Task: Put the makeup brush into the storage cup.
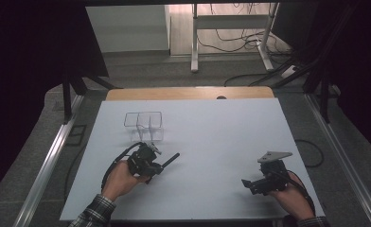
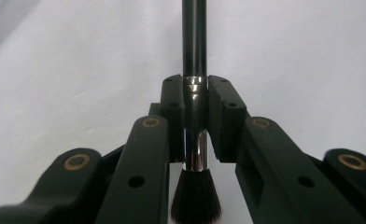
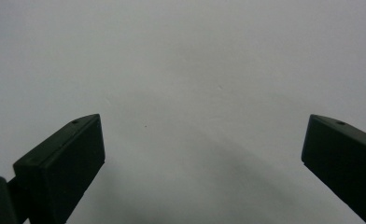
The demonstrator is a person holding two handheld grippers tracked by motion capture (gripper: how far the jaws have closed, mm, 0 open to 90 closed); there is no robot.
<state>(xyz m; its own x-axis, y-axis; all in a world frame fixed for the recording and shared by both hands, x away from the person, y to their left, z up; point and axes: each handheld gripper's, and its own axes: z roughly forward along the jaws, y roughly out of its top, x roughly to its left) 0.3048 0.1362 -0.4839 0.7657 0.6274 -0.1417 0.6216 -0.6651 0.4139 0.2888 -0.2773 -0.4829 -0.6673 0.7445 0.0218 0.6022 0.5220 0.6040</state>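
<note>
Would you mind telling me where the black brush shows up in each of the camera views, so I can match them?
High view: the brush juts right and up from the left gripper, left of centre.
Left gripper view: dead centre, clamped at its chrome ferrule, bristles toward the camera, handle pointing up.
Right gripper view: open jaws above bare table; no brush here.
Shared landmark: the white table.

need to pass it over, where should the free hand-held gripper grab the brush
On the bare black handle of the brush, past the left hand-held gripper, coming from the right. The left jaws already clamp the ferrule, and bristles point back toward the hand.
</note>
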